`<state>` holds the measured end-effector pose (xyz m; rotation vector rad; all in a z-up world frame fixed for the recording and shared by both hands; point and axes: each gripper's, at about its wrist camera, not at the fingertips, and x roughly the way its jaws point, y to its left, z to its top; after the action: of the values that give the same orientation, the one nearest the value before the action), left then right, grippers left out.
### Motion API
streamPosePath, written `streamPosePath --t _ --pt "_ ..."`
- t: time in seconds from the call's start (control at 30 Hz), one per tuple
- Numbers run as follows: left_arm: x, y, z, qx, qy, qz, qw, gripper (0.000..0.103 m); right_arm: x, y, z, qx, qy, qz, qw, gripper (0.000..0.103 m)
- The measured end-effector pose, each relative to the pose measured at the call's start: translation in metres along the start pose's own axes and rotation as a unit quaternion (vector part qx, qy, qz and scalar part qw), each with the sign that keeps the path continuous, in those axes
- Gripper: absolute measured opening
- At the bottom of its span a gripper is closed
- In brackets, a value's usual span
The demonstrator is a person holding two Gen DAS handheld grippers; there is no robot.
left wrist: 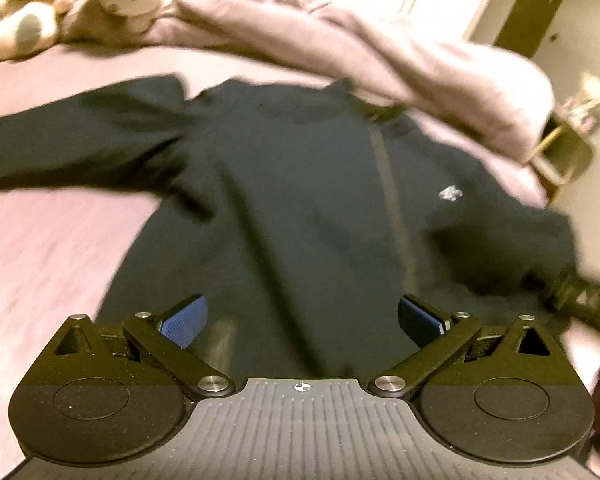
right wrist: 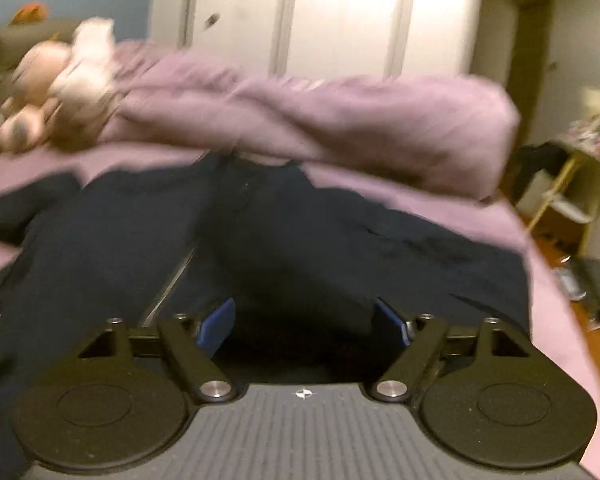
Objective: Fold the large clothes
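A dark navy zip jacket (left wrist: 300, 200) lies spread flat on a pink bed sheet (left wrist: 40, 248), front up, with a small white logo (left wrist: 450, 193) on the chest and one sleeve (left wrist: 60, 136) stretched to the left. My left gripper (left wrist: 300, 322) is open just above the jacket's bottom hem, blue pads (left wrist: 184, 322) wide apart and empty. In the right wrist view the same jacket (right wrist: 300, 240) fills the middle. My right gripper (right wrist: 304, 328) is open over the jacket's lower right part, with nothing between its pads. Both views are motion-blurred.
A bunched pink duvet (left wrist: 380, 48) lies across the far side of the bed, touching the jacket's collar. Plush toys (left wrist: 32, 20) sit at the far left. A white wardrobe (right wrist: 320, 20) stands behind. A small yellow-framed shelf (right wrist: 572, 200) and clutter on the wooden floor (right wrist: 596, 292) are at the right.
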<state>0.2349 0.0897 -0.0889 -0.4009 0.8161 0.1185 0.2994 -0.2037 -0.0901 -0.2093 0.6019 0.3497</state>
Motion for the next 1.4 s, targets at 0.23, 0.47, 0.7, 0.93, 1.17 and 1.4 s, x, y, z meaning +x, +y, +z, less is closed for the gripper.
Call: streamPosePath --t 0.23,0.47,0.7,0.93,1.17,1.4 --pt "0.068 -0.031 0.035 -0.054 0.038 -0.124 0.9901 0.100 -0.017 -0.049 -0.047 0.179 0.027 0.010 0.983 0.075" --pt "0.159 -0.080 0.045 -0.093 0.141 -0.189 0.9674 0.073 -0.040 -0.085 -0.100 0.314 0.024 0.025 0.949 0.075" --pt "0.200 -0.089 0.040 -0.140 0.161 -0.172 0.9616 0.034 -0.047 -0.096 -0.117 0.341 0.031 0.040 0.939 0.075" --pt "0.169 -0.090 0.074 -0.100 0.106 -0.180 0.9728 0.009 -0.044 -0.096 -0.110 0.335 0.032 0.033 0.941 0.075" --pt "0.105 -0.042 0.129 0.041 -0.043 -0.014 0.9981 0.010 -0.039 -0.109 -0.081 0.343 0.011 0.043 0.938 0.075" --pt "0.117 0.037 0.131 -0.021 -0.026 0.064 0.9974 0.010 0.020 -0.108 -0.050 0.406 0.004 0.132 0.904 0.075"
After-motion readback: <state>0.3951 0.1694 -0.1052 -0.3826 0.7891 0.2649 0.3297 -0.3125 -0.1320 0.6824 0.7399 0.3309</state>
